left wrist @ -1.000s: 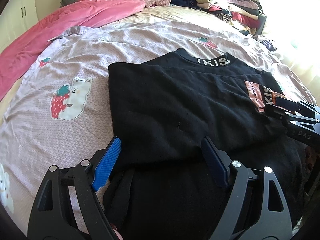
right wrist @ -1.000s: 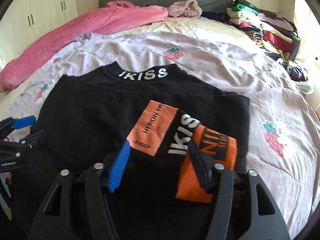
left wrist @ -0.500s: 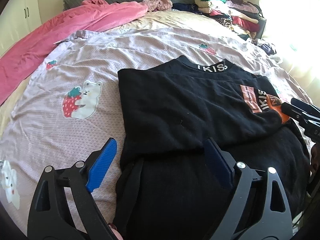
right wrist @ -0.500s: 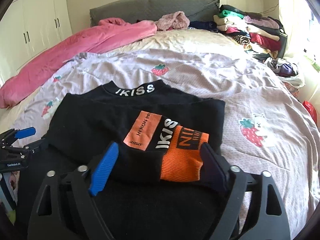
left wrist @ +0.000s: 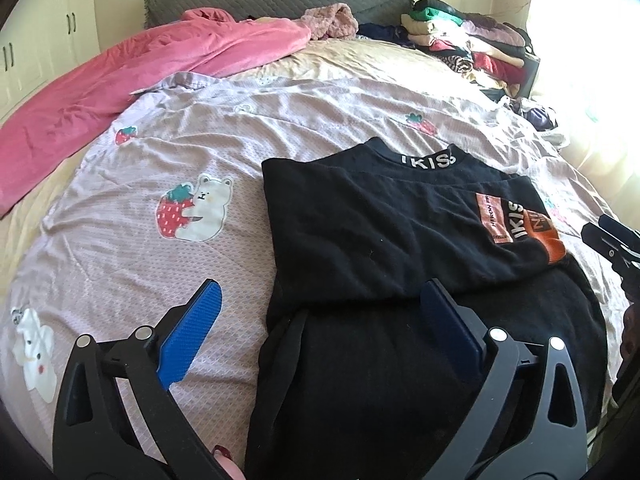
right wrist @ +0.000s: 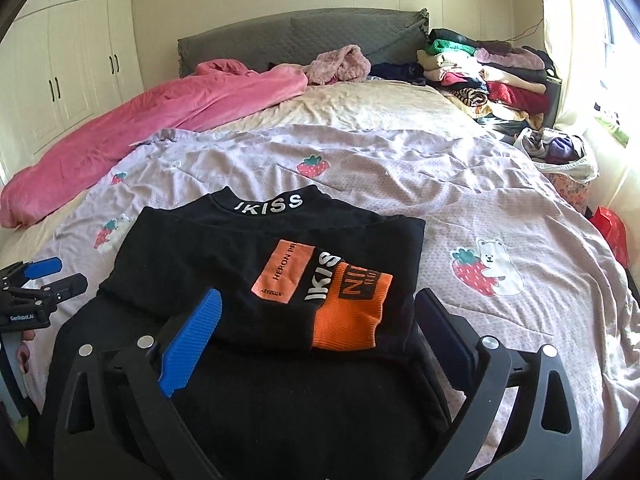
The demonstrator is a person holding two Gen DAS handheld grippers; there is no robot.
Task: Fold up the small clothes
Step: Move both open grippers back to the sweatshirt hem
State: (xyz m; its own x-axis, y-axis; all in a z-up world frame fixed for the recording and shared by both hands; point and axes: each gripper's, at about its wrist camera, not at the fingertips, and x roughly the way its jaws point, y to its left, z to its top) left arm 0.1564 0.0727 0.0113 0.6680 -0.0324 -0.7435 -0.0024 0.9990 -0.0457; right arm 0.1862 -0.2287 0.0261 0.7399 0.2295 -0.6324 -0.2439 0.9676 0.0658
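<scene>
Lying flat on the lilac strawberry-print quilt point(right wrist: 460, 184), the black sweatshirt point(right wrist: 224, 256) has its collar at the far end, toward the grey headboard point(right wrist: 300, 36), and its hem at the near end under both cameras. Its long axis therefore runs from near to far along the bed. White letters reading IKISS run across the collar band point(right wrist: 268, 203). Both sleeves are folded in over the body, and the upper one lies slantwise, its orange cuff point(right wrist: 352, 308) pointing toward the near right in the right wrist view. A peach label point(right wrist: 282, 272) with dark print sits on that sleeve just left of the cuff.

Neither tool holds any cloth. The left gripper point(left wrist: 320, 314) hovers above the garment's near left edge with its tongs spread wide: the bright blue pad point(left wrist: 190, 336) is over the quilt, the darker one point(left wrist: 448, 326) over black fabric. The right gripper point(right wrist: 318, 320) hovers at the near right part, tongs likewise wide apart, with the cuff between and beyond them. Each tool shows at the edge of the other's view, the left one point(right wrist: 36, 288) beside the garment's left side.

A pink blanket point(right wrist: 152, 108) lies bunched along the far left of the bed, and a stack of folded clothes point(right wrist: 488, 76) stands at the far right corner beside the window.
</scene>
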